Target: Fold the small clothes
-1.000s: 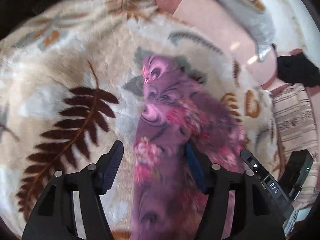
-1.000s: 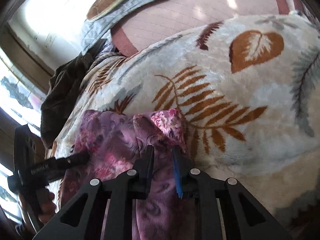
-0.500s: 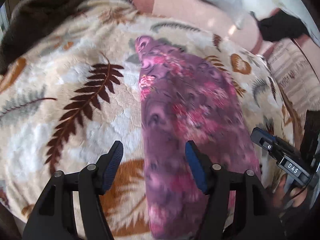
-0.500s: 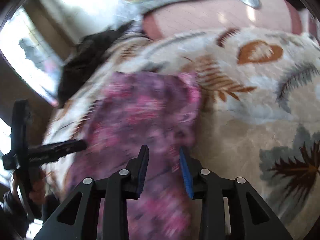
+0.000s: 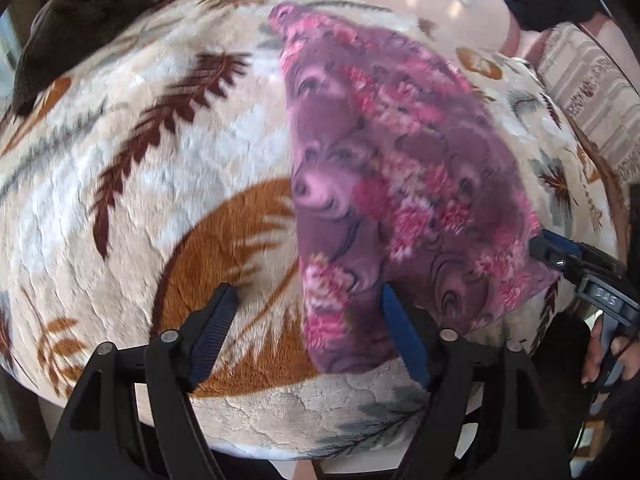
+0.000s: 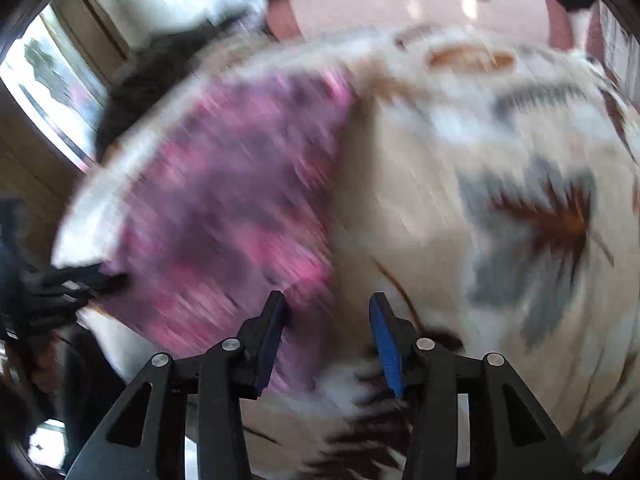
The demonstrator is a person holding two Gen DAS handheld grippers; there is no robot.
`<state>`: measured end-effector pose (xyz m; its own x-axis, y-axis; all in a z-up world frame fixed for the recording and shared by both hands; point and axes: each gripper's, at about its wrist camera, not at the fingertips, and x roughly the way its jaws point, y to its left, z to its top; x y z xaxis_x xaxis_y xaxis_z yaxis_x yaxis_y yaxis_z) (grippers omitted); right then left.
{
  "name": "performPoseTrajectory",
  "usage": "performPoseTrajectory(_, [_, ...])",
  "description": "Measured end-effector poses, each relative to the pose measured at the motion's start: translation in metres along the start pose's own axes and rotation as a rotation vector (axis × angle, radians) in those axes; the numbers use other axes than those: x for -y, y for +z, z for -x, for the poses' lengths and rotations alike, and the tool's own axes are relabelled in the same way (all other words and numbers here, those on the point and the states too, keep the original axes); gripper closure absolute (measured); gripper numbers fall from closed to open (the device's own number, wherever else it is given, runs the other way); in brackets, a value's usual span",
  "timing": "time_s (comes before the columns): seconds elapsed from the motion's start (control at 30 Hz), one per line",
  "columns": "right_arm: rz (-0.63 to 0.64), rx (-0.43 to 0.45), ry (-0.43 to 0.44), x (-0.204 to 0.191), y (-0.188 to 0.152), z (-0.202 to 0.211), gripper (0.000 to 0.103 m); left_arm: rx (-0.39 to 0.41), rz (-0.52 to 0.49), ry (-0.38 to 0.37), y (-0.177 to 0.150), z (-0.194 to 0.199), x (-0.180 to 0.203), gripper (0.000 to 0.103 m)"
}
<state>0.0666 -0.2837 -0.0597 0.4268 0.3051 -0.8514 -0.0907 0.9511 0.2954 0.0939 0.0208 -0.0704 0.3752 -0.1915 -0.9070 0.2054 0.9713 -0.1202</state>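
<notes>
Garment: purple floral cloth [image 5: 404,176] lies flat on the leaf-print blanket [image 5: 168,152], long shape running from the far end toward the near edge; looks already folded over, though I can't count layers.
Near edge: cloth's rounded near end stops just short of the blanket's front edge; its right corner pokes out toward the right hand-held gripper [image 5: 560,256].
Left hand-held gripper [image 5: 308,332]: jaws wide & opening; cloth's near-left corner sits btwn them, against the right blue pad [image 5: 404,340], left pad [image 5: 212,332] over bare blanket. No pinch, nothing held.
Right hand-held gripper, own view [image 6: 328,340]: jaws part-open & opening; pic v. blurred. Cloth's near-right edge [image 6: 228,208] by the left pad, blanket in the gap. Holds nothing as far as I can tell.
Open room, left: wide bare blanket left of the cloth, up to a dark brown fabric heap [image 5: 92,12] at the far-left corner.
Open room, right: narrower strip of blanket, then a striped cloth [image 5: 592,96] past its edge.
Far side: pink quilted surface [image 5: 384,4] beyond blanket, black item [image 5: 552,0] at far right.
</notes>
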Motion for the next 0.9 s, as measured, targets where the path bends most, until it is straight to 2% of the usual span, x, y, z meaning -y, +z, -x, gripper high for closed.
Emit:
performPoseTrajectory(0.03, [-0.012,0.035,0.017,0.003,-0.003,0.002,0.057,0.002,0.018,-0.006,0.000,0.004,-0.001,0.027])
performPoseTrajectory(0.1, [-0.021,0.022,-0.003,0.002,-0.003,0.007,0.055,0.015,0.014,-0.014,-0.001,0.015,-0.001,0.027])
performPoseTrajectory(0.23, [0.056,0.016,-0.142,-0.009,-0.002,0.022,0.047,0.114,-0.045,0.049,-0.015,0.042,0.003,0.027])
performPoseTrajectory(0.3, [0.085,0.010,-0.218,-0.012,-0.003,0.029,0.035,0.143,-0.056,0.076,-0.022,0.049,0.003,0.026])
performPoseTrajectory(0.4, [0.097,0.016,-0.272,-0.009,-0.005,0.041,0.024,0.171,-0.071,0.103,-0.031,0.054,0.003,0.025])
performPoseTrajectory(0.6, [0.135,0.051,-0.349,-0.014,-0.016,0.065,0.015,0.194,-0.136,0.158,-0.041,0.052,0.022,0.023])
performPoseTrajectory(0.9, [0.200,0.148,-0.425,-0.021,-0.033,0.093,0.008,0.242,-0.136,0.142,-0.055,0.062,0.046,0.020])
